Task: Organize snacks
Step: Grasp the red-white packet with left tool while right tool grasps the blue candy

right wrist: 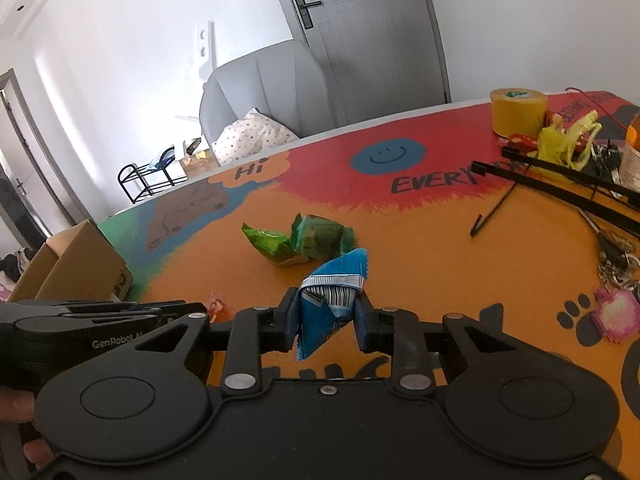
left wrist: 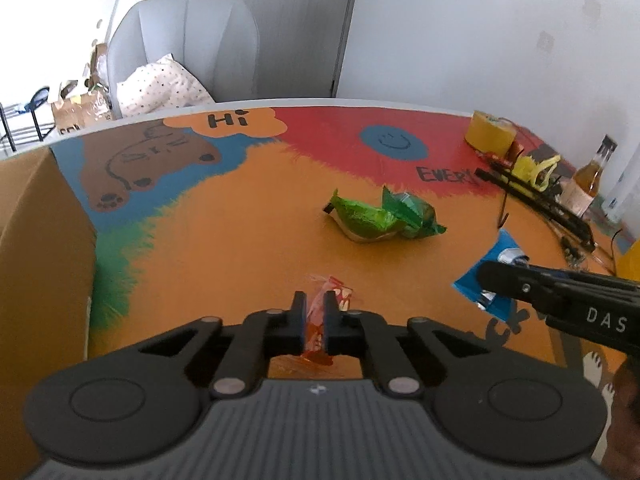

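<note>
My left gripper (left wrist: 313,300) is shut on a small orange-red snack packet (left wrist: 320,320), held just above the colourful table. The same orange-red packet (right wrist: 218,306) peeks out beside the left gripper in the right wrist view. My right gripper (right wrist: 326,300) is shut on a blue snack packet (right wrist: 320,320) with a barcode and silver seam; that blue packet (left wrist: 494,276) also shows at the right of the left wrist view. Two green snack packets (left wrist: 380,218) lie together mid-table, ahead of both grippers; in the right wrist view the green packets (right wrist: 304,240) sit just beyond the blue one.
An open cardboard box (left wrist: 36,264) stands at the table's left edge, also seen as the box (right wrist: 76,268). At the far right lie a yellow tape roll (right wrist: 518,110), a glass bottle (left wrist: 590,184), black rods (right wrist: 560,184), keys (right wrist: 616,264) and yellow wrappers. A grey chair (left wrist: 188,44) is behind the table.
</note>
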Motion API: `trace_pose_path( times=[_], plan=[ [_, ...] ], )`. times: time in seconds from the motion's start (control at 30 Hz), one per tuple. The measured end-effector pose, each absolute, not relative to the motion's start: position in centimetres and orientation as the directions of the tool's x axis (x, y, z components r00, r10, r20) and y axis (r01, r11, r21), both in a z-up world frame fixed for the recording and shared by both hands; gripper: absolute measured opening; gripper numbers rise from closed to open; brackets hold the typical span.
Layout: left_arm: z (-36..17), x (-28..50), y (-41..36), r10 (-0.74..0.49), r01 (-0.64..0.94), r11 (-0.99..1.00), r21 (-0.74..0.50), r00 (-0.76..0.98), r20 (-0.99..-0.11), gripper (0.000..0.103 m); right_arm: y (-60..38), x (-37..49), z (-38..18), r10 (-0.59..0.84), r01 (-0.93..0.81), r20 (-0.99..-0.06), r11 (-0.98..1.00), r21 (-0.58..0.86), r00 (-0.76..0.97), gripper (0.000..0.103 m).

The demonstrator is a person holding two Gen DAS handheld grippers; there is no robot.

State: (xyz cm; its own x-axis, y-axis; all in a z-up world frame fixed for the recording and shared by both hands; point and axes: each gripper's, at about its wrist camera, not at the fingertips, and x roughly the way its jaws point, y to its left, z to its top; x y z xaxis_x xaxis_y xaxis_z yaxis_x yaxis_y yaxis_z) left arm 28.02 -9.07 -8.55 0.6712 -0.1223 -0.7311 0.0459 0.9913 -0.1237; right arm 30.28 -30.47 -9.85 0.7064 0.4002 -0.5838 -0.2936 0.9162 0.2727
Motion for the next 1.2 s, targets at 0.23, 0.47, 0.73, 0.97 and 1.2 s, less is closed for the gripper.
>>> trace_pose_path(
  times=[0.23,0.47,0.73,0.97,1.2],
  plan=[
    [-9.7,28.5,-9.5,-0.097,0.022,0.994,-0.109,0.659,-0.746,0.050,-31.2,30.7,-10.9,0.395,-0.276,-0.597,0.918,0.284,0.699,0.026],
    [-10.4,28.8,-10.1,-0.069,0.014,0.997,-0.079,0.653,-0.754,0.019,-31.5,30.9,-11.7,0.396,-0.261,-0.606,0.917,0.301,0.690,0.026],
    [-9.3,28.1,-9.8,-0.093,0.018,0.994,-0.110,0.670,-0.737,0.017,-31.1,30.7,-10.8,0.427,-0.289,-0.579,0.903,0.320,0.695,0.026],
    [-6.7,26.6,-8.6,-0.084,0.005,0.993,-0.114,0.713,-0.696,0.016,-29.6,30.3,-9.0,0.469,-0.343,-0.541,0.882,0.323,0.698,0.026],
    [-4.5,25.1,-6.7,-0.055,-0.031,0.992,-0.119,0.751,-0.657,0.016,-27.3,30.1,-7.4,0.521,-0.411,-0.505,0.853,0.320,0.688,0.026]
  ],
)
